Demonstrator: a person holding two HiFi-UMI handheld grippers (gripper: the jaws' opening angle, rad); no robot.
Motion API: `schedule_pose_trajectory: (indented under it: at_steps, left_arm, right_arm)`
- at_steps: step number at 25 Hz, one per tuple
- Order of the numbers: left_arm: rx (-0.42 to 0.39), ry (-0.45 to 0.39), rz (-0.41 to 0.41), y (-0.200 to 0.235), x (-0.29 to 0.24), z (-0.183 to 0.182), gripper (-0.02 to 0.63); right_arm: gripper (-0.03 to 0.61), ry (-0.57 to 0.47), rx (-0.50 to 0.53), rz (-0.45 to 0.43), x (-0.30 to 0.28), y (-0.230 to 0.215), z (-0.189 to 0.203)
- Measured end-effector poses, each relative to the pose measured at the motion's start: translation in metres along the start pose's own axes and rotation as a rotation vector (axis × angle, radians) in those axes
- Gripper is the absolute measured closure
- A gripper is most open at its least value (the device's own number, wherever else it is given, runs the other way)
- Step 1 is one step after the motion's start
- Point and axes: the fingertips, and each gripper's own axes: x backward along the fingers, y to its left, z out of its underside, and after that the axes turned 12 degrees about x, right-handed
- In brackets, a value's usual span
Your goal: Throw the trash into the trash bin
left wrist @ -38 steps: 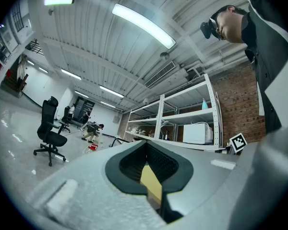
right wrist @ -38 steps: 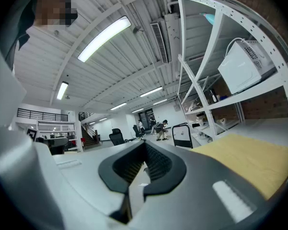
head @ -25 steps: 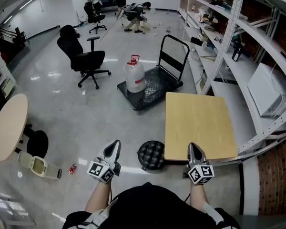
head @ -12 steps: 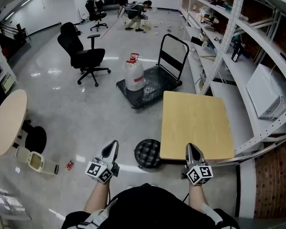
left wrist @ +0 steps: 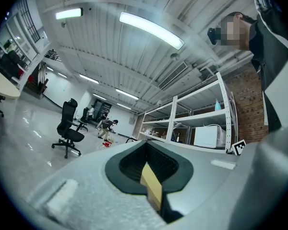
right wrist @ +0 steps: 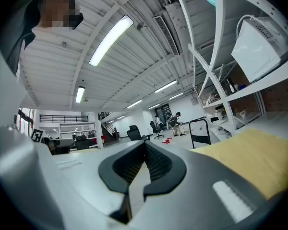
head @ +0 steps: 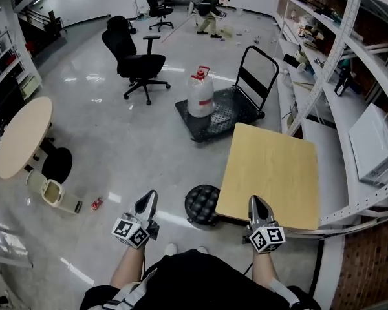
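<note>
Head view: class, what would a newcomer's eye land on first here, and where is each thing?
The pale square wooden table at lower right stands out, with a black platform cart carrying a big water jug beyond it. At left, a small white bin sits on the floor by a round table, a small red can close by.

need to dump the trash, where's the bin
Head view, lower left: the trash bin is on the floor beside the round table's black base, a small red item just to its right.

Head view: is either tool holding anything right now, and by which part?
Nothing is held. The left tool and the right tool are both shut and empty.
</note>
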Motion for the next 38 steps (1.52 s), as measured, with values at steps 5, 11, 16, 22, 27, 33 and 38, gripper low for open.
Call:
schedule_pose_trajectory:
  at_steps: [5, 11, 16, 22, 27, 33, 38]
  left_arm:
    - [-0.002, -0.017, -0.099, -0.001, 0.028, 0.004, 0.614]
    - [-0.030, -0.070, -0.196, 0.007, 0.063, -0.014, 0.614]
    - [-0.041, -0.138, -0.240, 0.030, 0.090, -0.039, 0.614]
    - [-0.080, -0.159, -0.275, 0.058, 0.125, -0.074, 0.612]
    - [-0.091, -0.226, -0.309, 0.086, 0.157, -0.102, 0.614]
    - [-0.099, -0.311, -0.380, 0.118, 0.212, -0.125, 0.614]
    - [-0.095, -0.362, -0.497, 0.129, 0.280, -0.137, 0.614]
  right_arm:
    - [0.572, 0.042, -0.013, -0.100, -0.013, 0.006, 0.023]
    - [0.572, 0.050, -0.004, -0.198, -0.041, 0.028, 0.025]
    - [0.572, 0.036, 0.028, -0.250, -0.069, 0.056, 0.015]
    - [0.572, -0.009, 0.033, -0.282, -0.098, 0.108, -0.006]
    - [0.572, -0.015, 0.046, -0.317, -0.123, 0.146, -0.013]
    - [0.572, 0.000, 0.065, -0.408, -0.160, 0.211, -0.009]
    - [0.572, -0.007, 0.081, -0.548, -0.178, 0.294, -0.010]
